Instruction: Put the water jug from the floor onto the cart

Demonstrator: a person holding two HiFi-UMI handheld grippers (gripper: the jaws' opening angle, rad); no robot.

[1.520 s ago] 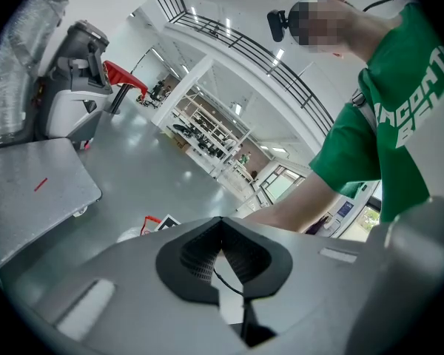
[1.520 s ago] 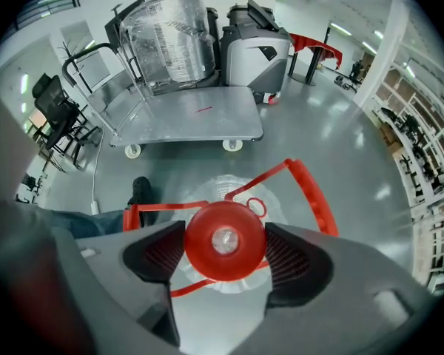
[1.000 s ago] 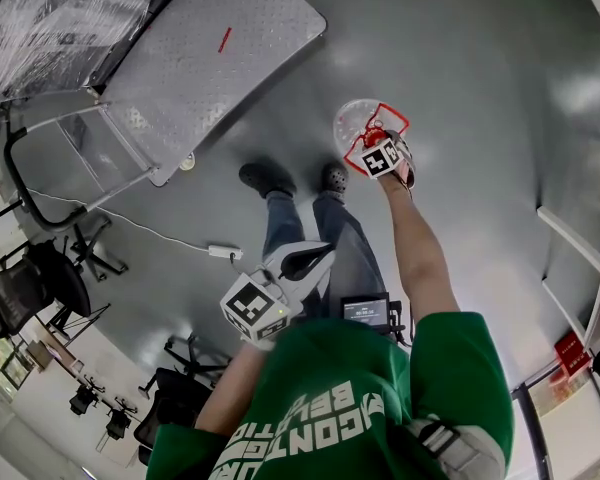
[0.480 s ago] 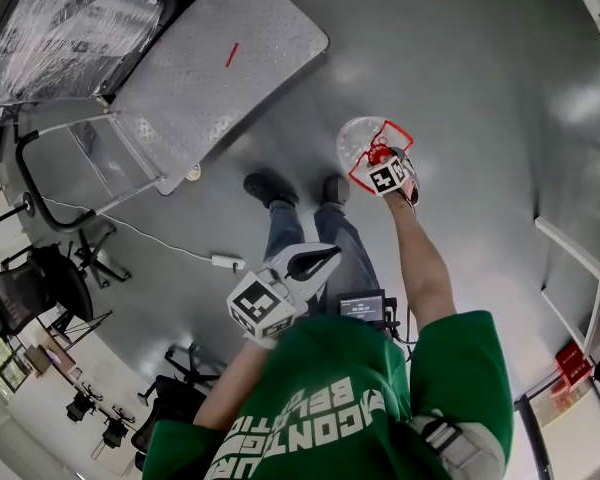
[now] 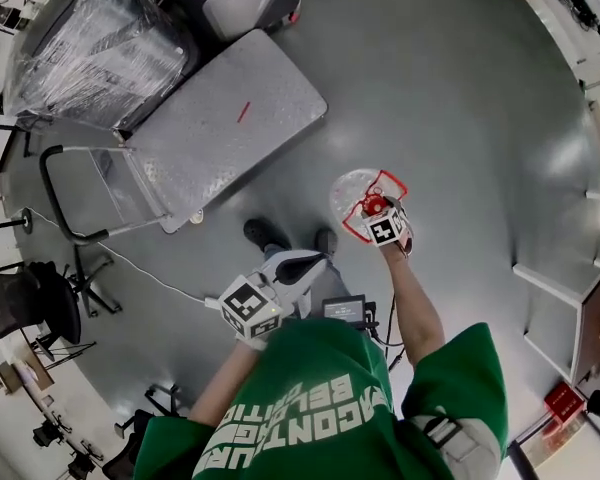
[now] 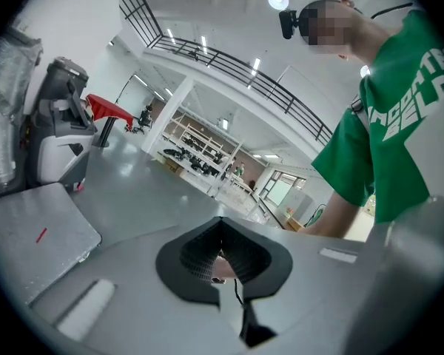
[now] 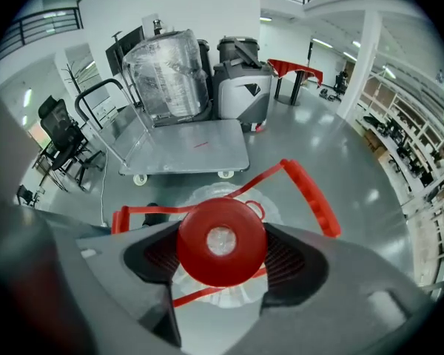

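1 water jug (image 5: 352, 190) in R hand-held gripper (image 7: 222, 254); 1 cart (image 5: 230, 128).

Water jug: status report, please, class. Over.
Right gripper shut on water jug. Left gripper shut, empty. Jug not on cart yet. Floor between looks open.

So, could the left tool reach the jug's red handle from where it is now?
Probably yes: the left tool is shut and empty, nothing stands between it and the red handle, and the right tool grips only the red cap.
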